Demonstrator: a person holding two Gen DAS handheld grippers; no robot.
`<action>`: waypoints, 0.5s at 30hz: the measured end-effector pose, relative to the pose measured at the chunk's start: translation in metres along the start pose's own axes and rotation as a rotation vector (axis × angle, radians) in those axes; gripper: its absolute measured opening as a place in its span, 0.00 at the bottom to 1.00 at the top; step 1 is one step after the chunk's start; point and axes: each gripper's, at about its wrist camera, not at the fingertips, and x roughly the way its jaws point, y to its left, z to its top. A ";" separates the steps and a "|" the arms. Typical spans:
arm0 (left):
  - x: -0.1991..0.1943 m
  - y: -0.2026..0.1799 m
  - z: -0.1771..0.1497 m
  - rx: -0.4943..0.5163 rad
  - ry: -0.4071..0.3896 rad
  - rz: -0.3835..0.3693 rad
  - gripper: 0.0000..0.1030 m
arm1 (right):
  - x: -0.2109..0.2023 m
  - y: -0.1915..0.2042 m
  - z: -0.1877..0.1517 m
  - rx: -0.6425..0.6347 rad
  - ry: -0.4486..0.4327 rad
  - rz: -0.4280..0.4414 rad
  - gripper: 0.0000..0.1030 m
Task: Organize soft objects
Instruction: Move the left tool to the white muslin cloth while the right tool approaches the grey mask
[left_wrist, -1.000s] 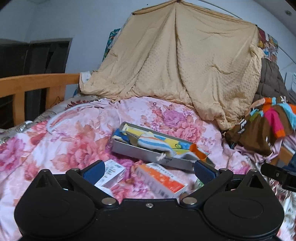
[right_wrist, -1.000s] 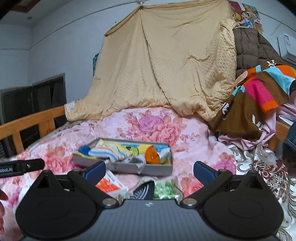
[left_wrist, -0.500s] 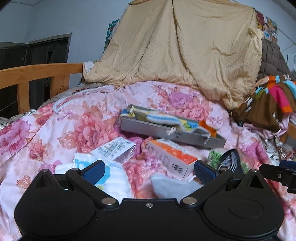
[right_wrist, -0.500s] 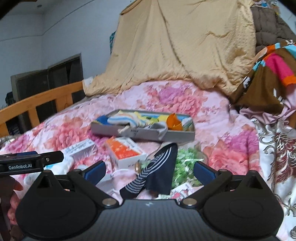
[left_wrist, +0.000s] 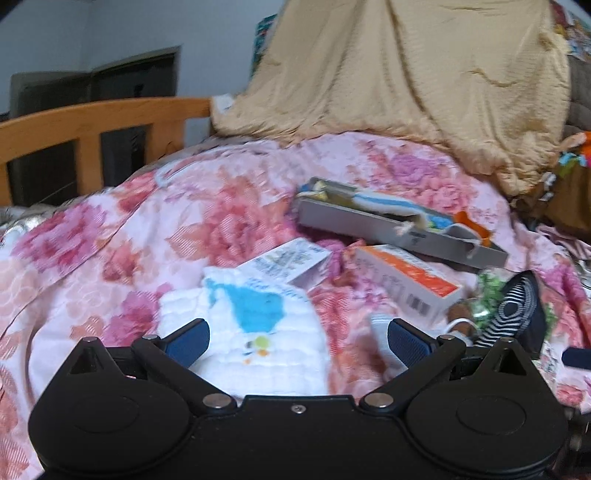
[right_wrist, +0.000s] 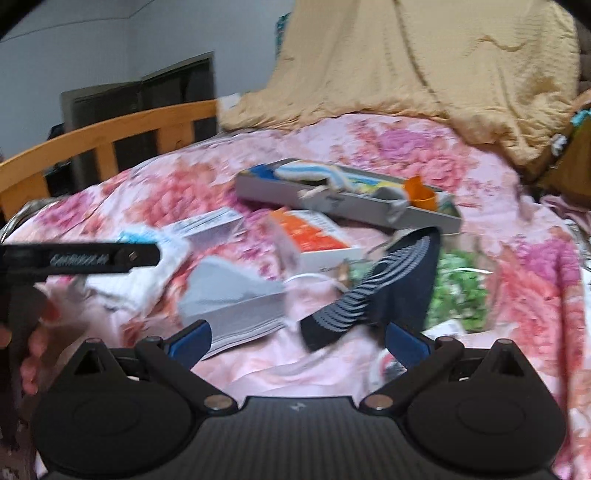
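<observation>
A grey tray (left_wrist: 373, 221) (right_wrist: 354, 210) holding several socks and an orange piece lies on the floral quilt (left_wrist: 207, 236). My left gripper (left_wrist: 297, 338) is open just above a white cloth with a blue print (left_wrist: 255, 332). My right gripper (right_wrist: 297, 338) is open over a navy striped sock (right_wrist: 384, 291) and a grey folded sock (right_wrist: 232, 299). The striped sock (left_wrist: 513, 310) also shows at the right in the left wrist view. Nothing is held.
Two cardboard boxes, one white (left_wrist: 288, 264) and one orange-topped (left_wrist: 406, 280) (right_wrist: 314, 240), lie in front of the tray. A green crinkly packet (right_wrist: 458, 291) sits right of the striped sock. A wooden bed rail (left_wrist: 88, 129) runs at left; a tan blanket (left_wrist: 406, 81) hangs behind.
Both grippers have dropped and tilted down toward the quilt; the white cloth, grey sock and striped sock came into view and now lie close under the fingers.
</observation>
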 end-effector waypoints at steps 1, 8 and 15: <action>0.002 0.002 0.001 -0.005 0.007 0.011 0.99 | 0.002 0.002 -0.001 -0.003 0.000 0.012 1.00; 0.019 0.015 0.002 -0.012 0.074 0.052 0.99 | 0.021 0.011 -0.004 -0.011 -0.008 0.073 1.00; 0.035 0.024 0.004 -0.014 0.138 0.042 0.99 | 0.037 0.009 0.002 0.003 -0.024 0.127 1.00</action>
